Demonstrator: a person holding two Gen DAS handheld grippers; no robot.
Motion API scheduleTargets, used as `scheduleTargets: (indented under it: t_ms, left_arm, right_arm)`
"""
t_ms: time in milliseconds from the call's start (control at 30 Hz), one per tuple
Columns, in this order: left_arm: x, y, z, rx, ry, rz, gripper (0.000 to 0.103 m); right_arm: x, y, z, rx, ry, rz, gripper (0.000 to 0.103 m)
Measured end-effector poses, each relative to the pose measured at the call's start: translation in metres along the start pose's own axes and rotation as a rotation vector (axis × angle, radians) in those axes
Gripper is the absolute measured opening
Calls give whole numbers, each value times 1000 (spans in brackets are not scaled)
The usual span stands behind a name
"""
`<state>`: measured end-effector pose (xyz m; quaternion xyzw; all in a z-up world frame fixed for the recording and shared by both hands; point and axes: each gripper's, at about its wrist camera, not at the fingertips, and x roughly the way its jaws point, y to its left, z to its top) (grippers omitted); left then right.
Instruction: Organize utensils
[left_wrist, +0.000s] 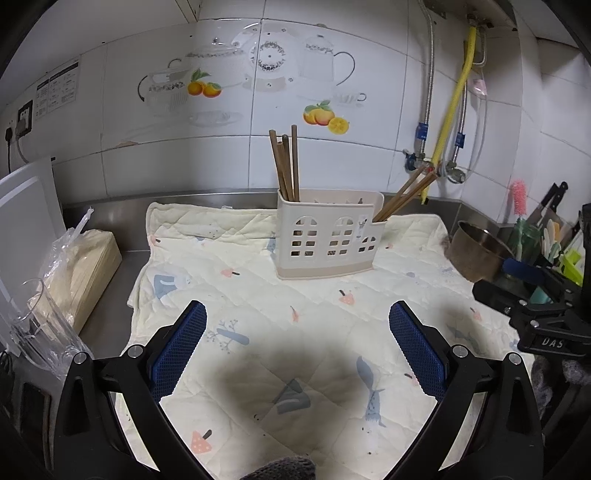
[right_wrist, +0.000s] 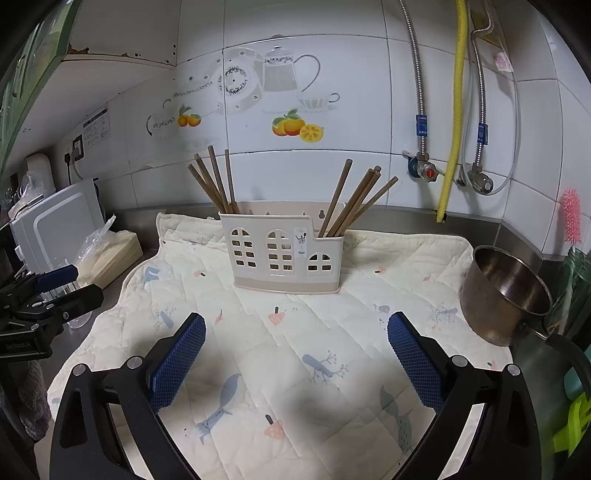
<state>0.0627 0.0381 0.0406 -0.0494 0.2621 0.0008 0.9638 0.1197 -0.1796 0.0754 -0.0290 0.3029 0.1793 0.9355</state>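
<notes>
On quilted mat (right_wrist: 295, 369), cream holder (right_wrist: 284, 254) stands upright w/ chopsticks (right_wrist: 214, 181) in both end slots. Left gripper (left_wrist: 297, 350) & right gripper (right_wrist: 295, 354), both near holder, gape wide, empty. Risk: clumsy grab at leaning sticks tips holder.

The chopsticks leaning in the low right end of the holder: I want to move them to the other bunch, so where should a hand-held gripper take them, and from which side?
Probably grip the chopsticks on their bare upper shafts, well above the holder rim, coming from above and in front. They lean right and fan apart, so closing across the bunch lower down, where they converge, should gather them.
</notes>
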Motion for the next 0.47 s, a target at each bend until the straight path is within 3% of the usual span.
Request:
scheduleTargets:
  t_ms: [467]
  left_arm:
    - [2,4,-1,-22,7,8,98]
  right_arm:
    - [1,-5,-2,10,4,0,96]
